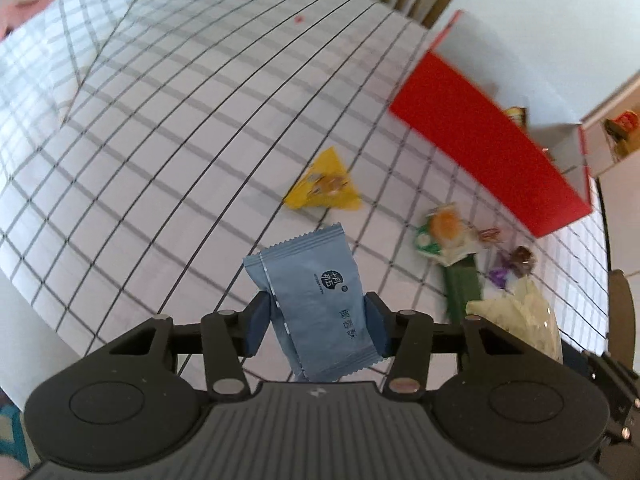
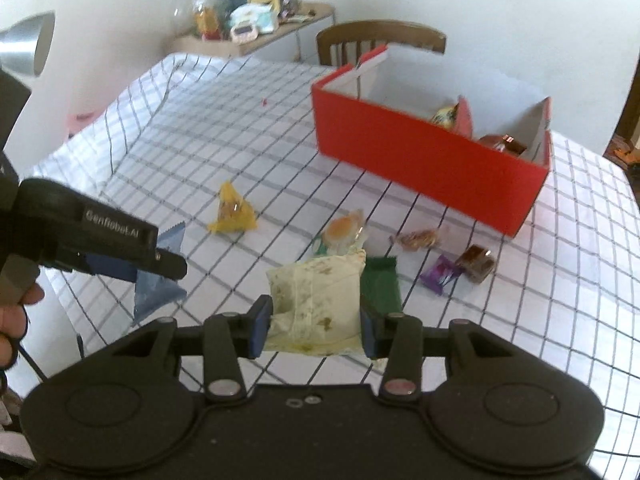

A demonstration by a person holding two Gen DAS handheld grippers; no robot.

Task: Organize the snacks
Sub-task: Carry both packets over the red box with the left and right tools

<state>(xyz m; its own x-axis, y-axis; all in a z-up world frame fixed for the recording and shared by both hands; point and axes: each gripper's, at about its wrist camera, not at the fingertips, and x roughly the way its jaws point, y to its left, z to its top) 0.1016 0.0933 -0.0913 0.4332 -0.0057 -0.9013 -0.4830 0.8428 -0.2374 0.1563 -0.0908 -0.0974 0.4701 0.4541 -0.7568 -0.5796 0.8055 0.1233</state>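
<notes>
My left gripper is shut on a blue snack packet and holds it above the checked tablecloth; it also shows in the right wrist view. My right gripper is shut on a cream snack packet, also seen in the left wrist view. A red box with white dividers stands at the far right and holds a few snacks. On the cloth lie a yellow packet, an orange-and-green packet, a green wrapper, a purple candy and a brown candy.
A wooden chair stands behind the table. A shelf with clutter stands at the back wall. A silver lamp is at the far left. The tablecloth has a raised fold at the left.
</notes>
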